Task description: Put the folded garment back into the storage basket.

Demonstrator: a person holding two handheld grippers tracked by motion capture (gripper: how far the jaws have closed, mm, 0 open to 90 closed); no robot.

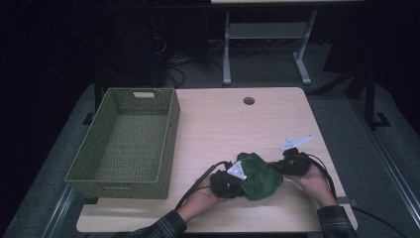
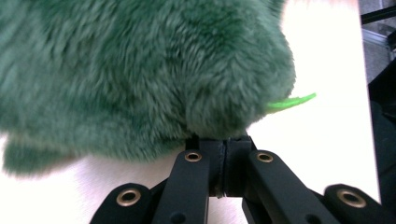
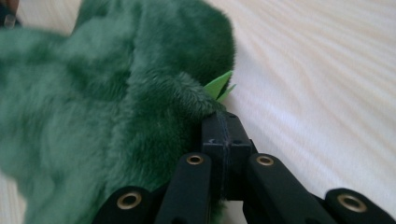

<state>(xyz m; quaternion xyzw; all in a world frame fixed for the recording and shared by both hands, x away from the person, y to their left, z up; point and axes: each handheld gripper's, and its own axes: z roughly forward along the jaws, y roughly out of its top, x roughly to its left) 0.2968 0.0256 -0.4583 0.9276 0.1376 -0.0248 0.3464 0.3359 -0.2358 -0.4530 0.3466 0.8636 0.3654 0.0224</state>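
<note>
A dark green plush toy (image 1: 260, 177) lies near the front edge of the wooden table (image 1: 223, 124), between my two grippers. My left gripper (image 1: 241, 180) meets it from the left, and its jaws are shut on a tuft of fur at the toy's edge. In the left gripper view the toy (image 2: 140, 70) bulges over the closed gripper (image 2: 218, 140), with a light green felt bit (image 2: 292, 101) sticking out. My right gripper (image 1: 280, 168) pinches the toy's right side. The right gripper view has that gripper (image 3: 226, 122) shut on a furry limb of the toy (image 3: 93, 116), beside green felt claws (image 3: 218, 86).
A green woven basket (image 1: 119, 188) stands on the left part of the table. A round cable hole (image 1: 248, 100) sits near the far edge. Beyond the table are the legs of a metal frame (image 1: 227, 54) and floor cables.
</note>
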